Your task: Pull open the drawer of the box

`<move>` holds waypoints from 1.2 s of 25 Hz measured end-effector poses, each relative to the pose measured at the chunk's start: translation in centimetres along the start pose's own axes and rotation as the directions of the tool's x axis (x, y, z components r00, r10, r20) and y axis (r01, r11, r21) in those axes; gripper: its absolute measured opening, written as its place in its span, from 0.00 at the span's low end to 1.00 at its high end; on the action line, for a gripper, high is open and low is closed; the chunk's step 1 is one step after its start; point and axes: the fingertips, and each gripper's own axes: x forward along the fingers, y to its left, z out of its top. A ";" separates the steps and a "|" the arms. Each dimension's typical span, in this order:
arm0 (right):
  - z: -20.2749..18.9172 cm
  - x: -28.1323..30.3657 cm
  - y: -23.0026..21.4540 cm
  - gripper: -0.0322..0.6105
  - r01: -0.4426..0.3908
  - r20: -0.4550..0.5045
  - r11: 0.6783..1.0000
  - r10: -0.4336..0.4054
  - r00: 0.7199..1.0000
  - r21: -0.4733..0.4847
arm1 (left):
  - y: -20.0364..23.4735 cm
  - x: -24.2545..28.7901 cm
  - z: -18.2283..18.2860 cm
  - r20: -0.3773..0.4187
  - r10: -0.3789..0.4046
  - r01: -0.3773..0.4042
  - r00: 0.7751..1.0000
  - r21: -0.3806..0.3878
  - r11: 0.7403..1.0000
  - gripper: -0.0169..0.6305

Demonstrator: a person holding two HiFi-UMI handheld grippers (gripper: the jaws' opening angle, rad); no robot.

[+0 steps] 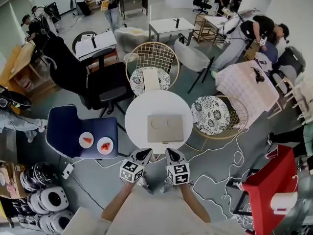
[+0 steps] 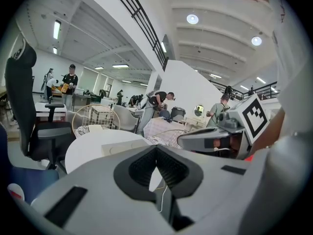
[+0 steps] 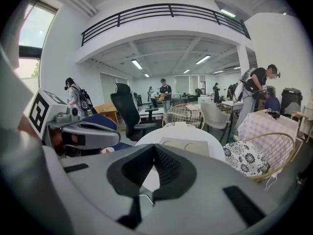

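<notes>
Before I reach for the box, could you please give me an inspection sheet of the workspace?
Surface: round white table, bare apart from the box.
Job's things: flat tan box lying near the table's middle; its drawer looks closed.
Clutter: nothing seen on the table.
Grippers: left gripper and right gripper both shut and empty, side by side at the table's near edge, not touching the box.
Cables: white cable looping across the floor to the right of the table.
Surroundings: wire chair with a patterned cushion at the right, blue chair with two plates at the left, people working farther off.
</notes>
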 end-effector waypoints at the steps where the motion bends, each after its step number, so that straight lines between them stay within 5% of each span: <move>1: 0.0 0.0 -0.5 0.07 -0.008 -0.003 1.000 0.008 1.000 -0.001 | -0.2 0.4 0.0 0.001 0.010 -0.010 1.000 -0.005 1.000 0.04; 14: -3.3 0.4 -2.4 0.07 -0.060 -0.072 0.997 0.062 0.995 0.041 | -1.0 2.0 -2.9 -0.058 0.064 -0.068 0.996 -0.063 0.996 0.04; 30: -14.4 -1.3 -0.4 0.07 -0.042 -0.269 0.990 0.078 0.960 0.138 | -4.3 0.8 -14.8 -0.231 -0.025 -0.025 0.973 -0.210 0.977 0.04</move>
